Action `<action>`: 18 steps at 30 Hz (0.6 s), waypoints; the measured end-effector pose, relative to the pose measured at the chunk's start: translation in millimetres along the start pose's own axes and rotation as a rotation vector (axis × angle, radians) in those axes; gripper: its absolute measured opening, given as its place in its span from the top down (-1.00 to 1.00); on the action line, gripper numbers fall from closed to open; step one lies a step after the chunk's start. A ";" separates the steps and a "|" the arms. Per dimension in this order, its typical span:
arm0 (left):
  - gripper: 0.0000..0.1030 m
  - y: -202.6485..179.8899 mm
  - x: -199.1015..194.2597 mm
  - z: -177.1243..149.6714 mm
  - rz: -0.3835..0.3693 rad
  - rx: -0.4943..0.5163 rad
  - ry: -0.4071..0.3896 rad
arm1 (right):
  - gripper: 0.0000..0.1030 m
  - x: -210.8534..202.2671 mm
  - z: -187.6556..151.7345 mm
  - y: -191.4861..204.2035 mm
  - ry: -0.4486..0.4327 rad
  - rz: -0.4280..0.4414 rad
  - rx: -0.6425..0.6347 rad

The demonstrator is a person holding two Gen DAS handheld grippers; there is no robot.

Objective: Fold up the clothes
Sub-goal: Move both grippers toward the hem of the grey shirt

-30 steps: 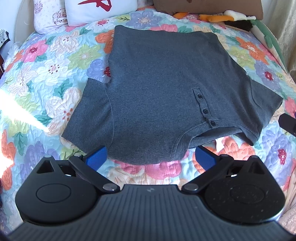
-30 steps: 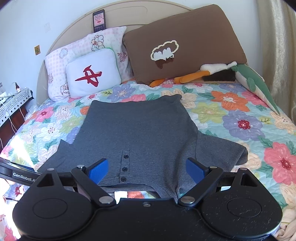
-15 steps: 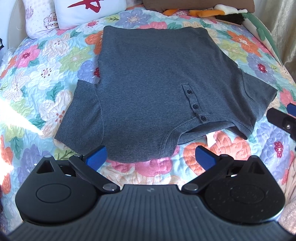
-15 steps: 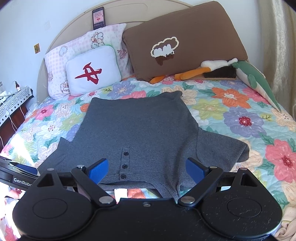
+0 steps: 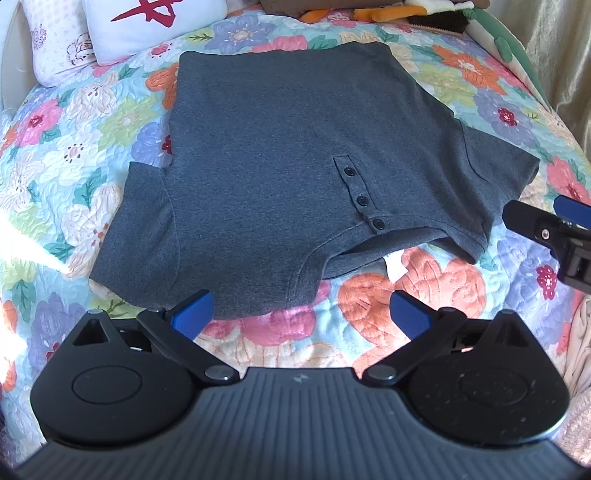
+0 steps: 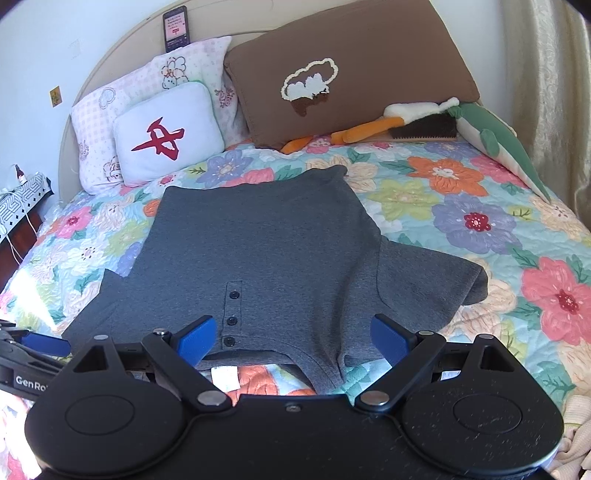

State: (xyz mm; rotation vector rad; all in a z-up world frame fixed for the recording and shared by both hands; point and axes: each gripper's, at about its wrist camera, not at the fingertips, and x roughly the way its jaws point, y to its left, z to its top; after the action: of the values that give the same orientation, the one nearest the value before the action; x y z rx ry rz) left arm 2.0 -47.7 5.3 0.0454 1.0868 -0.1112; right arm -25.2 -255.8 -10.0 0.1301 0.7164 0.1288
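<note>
Shirt: a grey short-sleeved shirt (image 5: pixel 288 147) is lying spread flat, front up, on the floral quilt (image 5: pixel 74 122), its buttoned neckline nearest the grippers and its hem pointing toward the pillows.

Left gripper (image 5: pixel 301 314): it is hovering just short of the near shoulder, jaws standing wide apart, holding nothing.

Right gripper (image 6: pixel 293 334): it is hanging over the collar, likewise spread open and empty, with cloth showing between its blue pads (image 6: pixel 197 338).

Step in hand: I am judging this as the approach to the first pinch, nothing folded yet.

Doing it well: each gripper should be coming down on a shoulder seam beside the collar and catching both layers, not just the top one. The loose back of the neckline is gaping open, so a shallow bite may be lifting only the front. Keeping both pinches level should be giving a straight fold.

Only the left wrist view is showing: the whole neckline gap, the white label (image 5: pixel 395 264) poking out, and the right gripper's tip entering at the edge.

Only the right wrist view is showing: the brown pillow (image 6: pixel 351 70), the white cushion (image 6: pixel 166 133), the plush toys (image 6: pixel 443 118), and a phone (image 6: pixel 175 27) propped on the headboard.
</note>
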 end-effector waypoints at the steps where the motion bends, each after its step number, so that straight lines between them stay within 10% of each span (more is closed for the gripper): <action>1: -1.00 -1.0 -0.1 0.8 0.002 0.001 -0.003 | -0.81 0.2 0.0 -1.0 0.001 -0.001 0.003; 18: -1.00 -44.8 22.4 23.6 -0.095 0.037 -0.074 | -0.81 8.0 3.0 -39.6 0.018 -0.037 0.151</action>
State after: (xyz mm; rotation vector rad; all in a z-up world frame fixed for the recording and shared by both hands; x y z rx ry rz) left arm 28.1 -95.8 -2.7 0.0222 1.0128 -0.2170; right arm -14.3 -293.7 -19.4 0.2604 0.7462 0.0403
